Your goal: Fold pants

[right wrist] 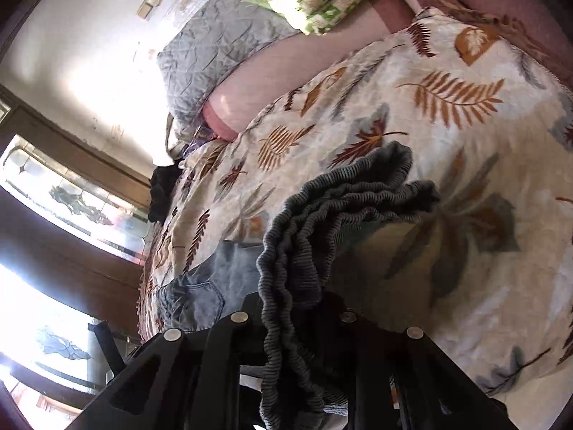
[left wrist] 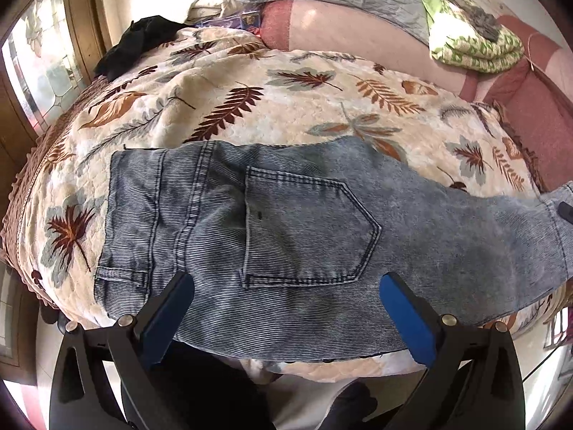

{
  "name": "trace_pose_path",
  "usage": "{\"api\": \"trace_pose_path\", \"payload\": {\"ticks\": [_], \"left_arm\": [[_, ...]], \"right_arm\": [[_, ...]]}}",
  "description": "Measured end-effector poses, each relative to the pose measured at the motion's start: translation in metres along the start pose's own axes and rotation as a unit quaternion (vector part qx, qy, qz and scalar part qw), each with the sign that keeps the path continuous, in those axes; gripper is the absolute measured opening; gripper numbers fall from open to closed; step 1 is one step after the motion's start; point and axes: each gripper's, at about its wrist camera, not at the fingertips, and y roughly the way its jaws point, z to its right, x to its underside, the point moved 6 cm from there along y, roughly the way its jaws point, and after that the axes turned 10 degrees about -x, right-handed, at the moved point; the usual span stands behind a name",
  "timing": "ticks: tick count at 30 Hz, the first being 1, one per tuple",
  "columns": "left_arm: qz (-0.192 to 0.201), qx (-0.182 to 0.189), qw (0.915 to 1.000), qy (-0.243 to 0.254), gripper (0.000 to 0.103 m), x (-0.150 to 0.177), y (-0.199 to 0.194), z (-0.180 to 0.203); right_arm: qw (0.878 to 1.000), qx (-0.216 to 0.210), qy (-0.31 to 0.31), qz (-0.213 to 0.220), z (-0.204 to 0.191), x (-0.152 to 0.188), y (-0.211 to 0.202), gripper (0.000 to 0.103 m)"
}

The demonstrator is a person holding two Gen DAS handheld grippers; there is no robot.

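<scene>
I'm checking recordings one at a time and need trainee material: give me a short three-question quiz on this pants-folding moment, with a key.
1. True or false: the left gripper is clamped shut on the faded blue ribbed denim pants.
2. Multiple choice: the pants lie on A) a bare wooden floor, B) a cream bedspread printed with brown and grey leaves, C) a glass table.
3. Fill in: the right gripper holds a bunched edge of the ____.

Key:
1. False. Its blue-padded fingers stand wide apart over the pants.
2. B.
3. Pants. The gathered ribbed fabric runs down between its jaws.
</scene>
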Motion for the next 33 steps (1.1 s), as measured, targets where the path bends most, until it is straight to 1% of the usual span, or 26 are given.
{"api": "trace_pose_path", "payload": {"ticks": [2, 5, 8, 10, 11, 12, 13, 14, 17, 20, 21, 23, 25, 27, 29, 31, 33], "left_arm": [[0.004, -0.003, 1.0000, -0.004, 0.103, 0.000, -0.002, -0.007], [0.006, -0.003, 0.9999, -0.013, 0.103, 0.001, -0.004, -0.018], [0.007, -0.003, 0.9998, -0.021, 0.103, 0.003, -0.005, -0.029], [0.004, -0.005, 0.9997, -0.023, 0.103, 0.005, -0.004, -0.034], [0.003, -0.005, 0.9997, -0.024, 0.103, 0.006, -0.003, -0.036], [0.003, -0.005, 0.9997, -0.024, 0.103, 0.008, -0.003, -0.038], [0.003, -0.005, 0.9997, -0.024, 0.103, 0.009, -0.002, -0.039], [0.003, -0.005, 0.9997, -0.024, 0.103, 0.009, -0.001, -0.040], [0.005, 0.002, 0.9997, -0.025, 0.103, 0.010, 0.001, -0.039], [0.005, 0.014, 0.9998, -0.016, 0.103, 0.012, 0.004, -0.029], [0.005, 0.019, 0.9997, -0.011, 0.103, 0.013, 0.005, -0.024], [0.008, 0.033, 0.9994, -0.001, 0.103, 0.014, 0.005, -0.010], [0.015, 0.045, 0.9987, 0.018, 0.103, 0.014, 0.006, 0.007], [0.022, 0.043, 0.9980, 0.041, 0.103, 0.014, 0.007, 0.026], [0.032, 0.047, 0.9966, 0.060, 0.103, 0.013, 0.009, 0.045], [0.032, 0.026, 0.9956, 0.084, 0.103, 0.015, 0.018, 0.061], [0.036, 0.008, 0.9929, 0.113, 0.103, 0.017, 0.030, 0.076]], "right_arm": [[1.000, -0.016, -0.007, -0.018, -0.021, 0.008, 0.026, 0.017], [0.998, -0.035, -0.010, -0.049, -0.040, 0.023, 0.068, 0.018], [0.996, -0.048, -0.001, -0.080, -0.053, 0.039, 0.116, 0.022], [0.993, -0.062, 0.008, -0.104, -0.063, 0.053, 0.145, 0.042], [0.989, -0.076, 0.011, -0.123, -0.069, 0.061, 0.158, 0.061], [0.986, -0.092, 0.012, -0.137, -0.075, 0.068, 0.166, 0.065], [0.984, -0.103, 0.007, -0.144, -0.082, 0.073, 0.171, 0.065], [0.984, -0.108, -0.002, -0.138, -0.089, 0.072, 0.171, 0.065], [0.990, -0.113, -0.028, -0.083, -0.093, 0.056, 0.148, 0.065], [0.995, -0.087, -0.023, -0.036, -0.076, 0.037, 0.123, 0.064], [0.996, -0.087, -0.018, -0.022, -0.069, 0.034, 0.116, 0.064], [0.996, -0.082, 0.001, -0.023, -0.054, 0.033, 0.113, 0.064], [0.998, -0.060, 0.003, -0.030, -0.048, 0.035, 0.120, 0.060], [0.998, -0.039, -0.005, -0.046, -0.043, 0.039, 0.136, 0.052], [0.998, -0.032, -0.005, -0.059, -0.039, 0.041, 0.156, 0.051], [0.998, -0.031, -0.005, -0.063, -0.037, 0.040, 0.173, 0.051], [0.998, -0.017, -0.002, -0.057, -0.032, 0.037, 0.188, 0.051]]}}
